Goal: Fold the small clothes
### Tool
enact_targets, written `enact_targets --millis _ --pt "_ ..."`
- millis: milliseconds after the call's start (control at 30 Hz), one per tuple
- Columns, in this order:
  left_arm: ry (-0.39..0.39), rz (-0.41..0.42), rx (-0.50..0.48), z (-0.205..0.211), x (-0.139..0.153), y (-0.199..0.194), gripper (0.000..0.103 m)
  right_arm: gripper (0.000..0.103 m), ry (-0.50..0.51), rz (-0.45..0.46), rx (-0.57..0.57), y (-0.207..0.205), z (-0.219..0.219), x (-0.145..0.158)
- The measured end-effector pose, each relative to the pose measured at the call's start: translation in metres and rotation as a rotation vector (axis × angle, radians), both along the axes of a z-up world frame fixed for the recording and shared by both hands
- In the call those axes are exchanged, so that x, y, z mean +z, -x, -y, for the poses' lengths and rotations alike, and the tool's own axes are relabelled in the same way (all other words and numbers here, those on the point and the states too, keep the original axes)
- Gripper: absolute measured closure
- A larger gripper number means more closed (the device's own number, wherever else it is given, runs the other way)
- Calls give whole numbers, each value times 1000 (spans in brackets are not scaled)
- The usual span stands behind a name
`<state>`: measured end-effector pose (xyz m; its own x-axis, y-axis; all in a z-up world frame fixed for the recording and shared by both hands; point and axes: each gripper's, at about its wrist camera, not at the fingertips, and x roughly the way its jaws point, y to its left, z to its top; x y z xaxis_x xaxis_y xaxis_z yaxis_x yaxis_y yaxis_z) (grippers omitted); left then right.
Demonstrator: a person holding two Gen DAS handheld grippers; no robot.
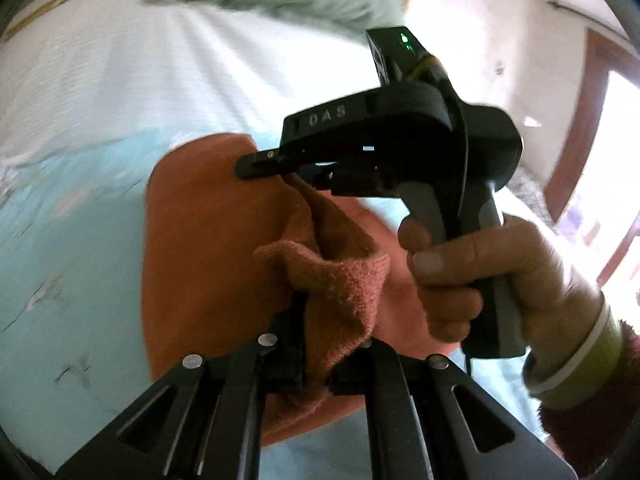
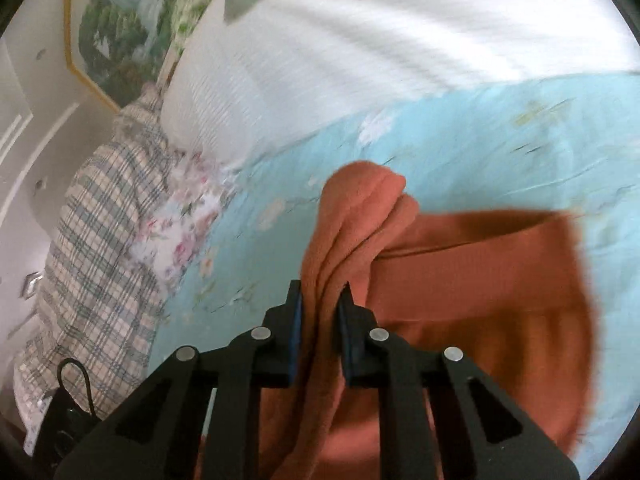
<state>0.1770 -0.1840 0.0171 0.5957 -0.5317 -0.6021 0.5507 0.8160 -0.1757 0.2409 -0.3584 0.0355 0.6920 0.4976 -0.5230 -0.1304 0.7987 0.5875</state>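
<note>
While both grippers pinch the rust-orange knit garment [image 2: 480,300], holding its lifted edge above the light-blue floral bedsheet [image 2: 500,136]. Left gripper [image 1: 316,364]: fingers pressed onto a bunched fold of the cloth, which rises out from between them. Right gripper [image 2: 320,312]: blue pads [image 2: 295,320] closed on a gathered, rope-like bundle that runs forward from the fingertips and droops over. Seen from the left wrist view, right gripper [image 1: 264,164] clamps the far corner of the same lifted edge, gripped by the person's right hand [image 1: 480,276]. Rest of the garment lies flat on the bedsheet, spread below and to the right of the right gripper's fingers, ribbed band running crosswise. Lifted edge spans from one gripper to the other, so probably mid-fold: next, likely carrying that edge together across the flat part and laying it down. Both about equally near; slack between them could twist. Beyond the garment, a white striped pillow [image 2: 400,40]; left of it, a plaid cloth [image 2: 100,220], a framed landscape painting [image 2: 116,28] and a pale wall.
</note>
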Motion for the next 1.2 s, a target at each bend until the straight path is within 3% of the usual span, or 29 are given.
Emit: enact_targets --millis 167,300,433,567,767,833,900,967,1000,1200 --pt "27 -17 -101 53 -4 4 97 86 3 -70 -96 16 52 -26" --pt "-2 -89 -151 87 -33 -4 97 86 -3 -140 -122 16 69 -60" --pt "-6 -151 -147 95 -50 -10 97 86 -26 -123 -130 21 74 -63" --pt "-4 -127 -156 98 -48 -1 97 86 25 -132 -145 20 75 -66" --pt "-6 -201 -156 100 -59 -15 91 83 72 -138 -184 26 75 -69" --pt "14 -216 -181 92 -55 -10 76 75 91 -136 -207 31 76 -63" --pt "22 -220 -189 81 -49 -4 53 64 81 -131 -214 39 78 -57" --pt "35 -215 -185 64 -43 2 48 23 73 -118 -224 47 79 -53" --pt "40 -216 -181 57 -40 8 43 17 82 -105 -234 52 78 -51" --pt "56 -225 -7 -17 -37 -7 23 15 59 -154 -206 60 80 -61"
